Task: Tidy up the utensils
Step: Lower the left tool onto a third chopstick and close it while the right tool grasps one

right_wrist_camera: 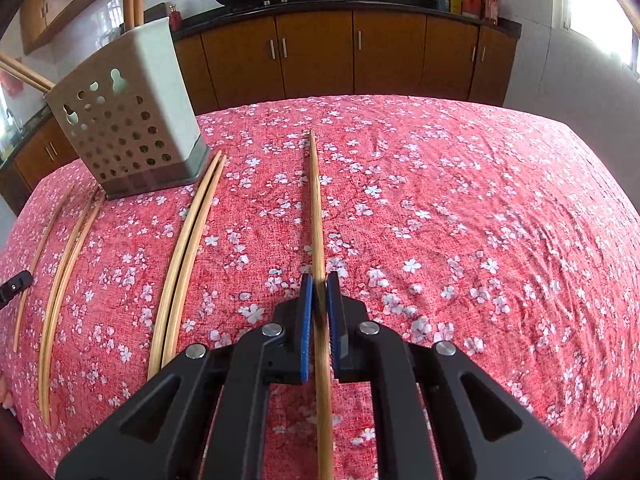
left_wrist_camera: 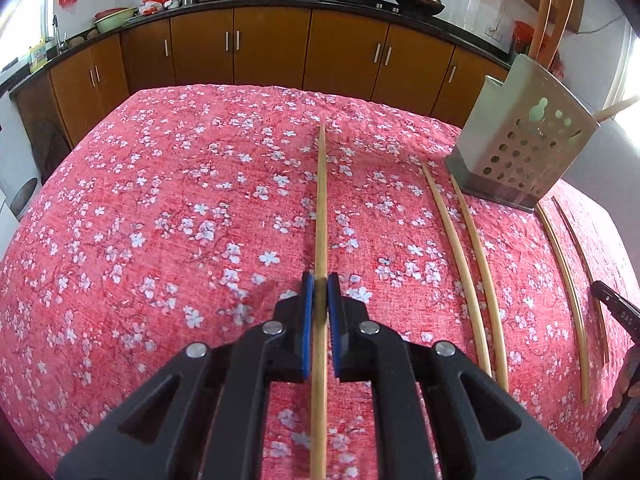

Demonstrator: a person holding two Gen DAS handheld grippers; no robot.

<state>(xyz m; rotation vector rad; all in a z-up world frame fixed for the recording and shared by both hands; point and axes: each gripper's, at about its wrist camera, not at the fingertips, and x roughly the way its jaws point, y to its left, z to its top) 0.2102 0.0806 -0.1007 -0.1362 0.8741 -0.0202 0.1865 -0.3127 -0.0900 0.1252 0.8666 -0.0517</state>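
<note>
My left gripper (left_wrist_camera: 320, 286) is shut on a bamboo chopstick (left_wrist_camera: 321, 200) that points forward over the red floral tablecloth. My right gripper (right_wrist_camera: 319, 286) is shut on another chopstick (right_wrist_camera: 316, 200) in the same way. A perforated metal utensil holder (left_wrist_camera: 520, 148) stands at the right in the left wrist view, and the holder (right_wrist_camera: 128, 120) is at the upper left in the right wrist view, with chopsticks standing in it. Loose chopstick pairs lie on the cloth beside it: one pair (left_wrist_camera: 464, 260), another (left_wrist_camera: 568, 280), and in the right wrist view a pair (right_wrist_camera: 188, 256).
The table under the red floral cloth (left_wrist_camera: 180, 220) has rounded edges all around. Brown kitchen cabinets (left_wrist_camera: 272, 48) with a dark counter, woks and bottles stand behind. The other gripper's tip (left_wrist_camera: 616, 308) shows at the right edge.
</note>
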